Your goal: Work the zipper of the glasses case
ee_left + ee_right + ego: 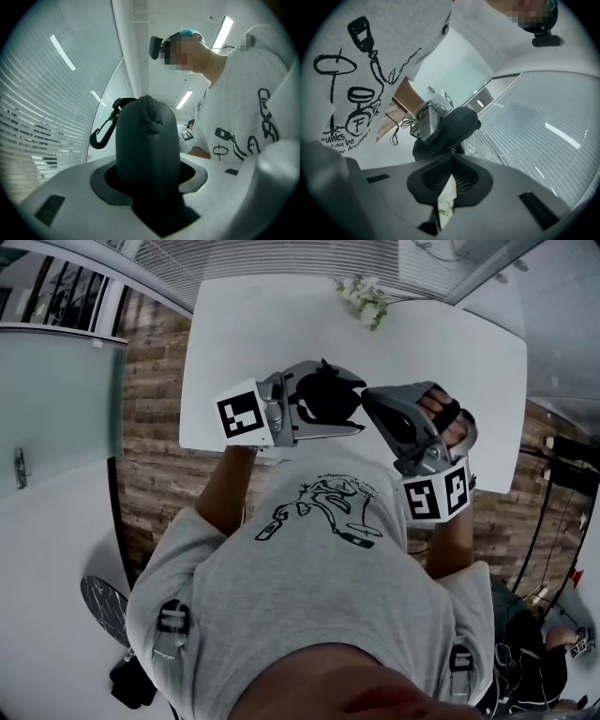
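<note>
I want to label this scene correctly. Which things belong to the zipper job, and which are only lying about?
In the job:
glasses case, clamped in the left gripper
right gripper, fingers closed at the case's edge

Just lying about:
flowers on the white table
carabiner clip on the case, untouched

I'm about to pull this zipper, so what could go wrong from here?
The left gripper clamps the glasses case in the air, off the table; a hard tug could twist it loose. The right gripper, shut, meets the case with just its tips, so any hold may slip.
</note>
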Demonstrator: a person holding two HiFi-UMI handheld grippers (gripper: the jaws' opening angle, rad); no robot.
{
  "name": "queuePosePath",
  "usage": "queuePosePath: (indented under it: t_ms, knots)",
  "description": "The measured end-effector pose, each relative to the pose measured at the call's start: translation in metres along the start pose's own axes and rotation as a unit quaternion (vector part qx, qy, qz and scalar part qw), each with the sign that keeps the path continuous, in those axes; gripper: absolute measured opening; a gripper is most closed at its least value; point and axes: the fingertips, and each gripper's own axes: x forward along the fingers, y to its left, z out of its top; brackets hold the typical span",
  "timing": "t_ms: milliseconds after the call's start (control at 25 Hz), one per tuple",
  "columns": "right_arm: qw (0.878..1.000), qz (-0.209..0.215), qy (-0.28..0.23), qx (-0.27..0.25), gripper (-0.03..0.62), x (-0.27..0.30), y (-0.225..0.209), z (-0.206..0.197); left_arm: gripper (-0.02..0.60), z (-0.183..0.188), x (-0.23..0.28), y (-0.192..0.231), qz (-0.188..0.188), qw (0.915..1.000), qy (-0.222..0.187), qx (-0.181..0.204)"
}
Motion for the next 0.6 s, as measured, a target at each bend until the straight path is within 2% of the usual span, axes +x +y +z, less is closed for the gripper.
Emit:
queuePosePath:
  t_ms: [600]
  knots:
    - [0.999,-0.003,0.013,0.038,0.005,0.013,0.008,-0.022,0.236,0.025,0.001,0.015,0.023,0.9983,-0.053,-0.005]
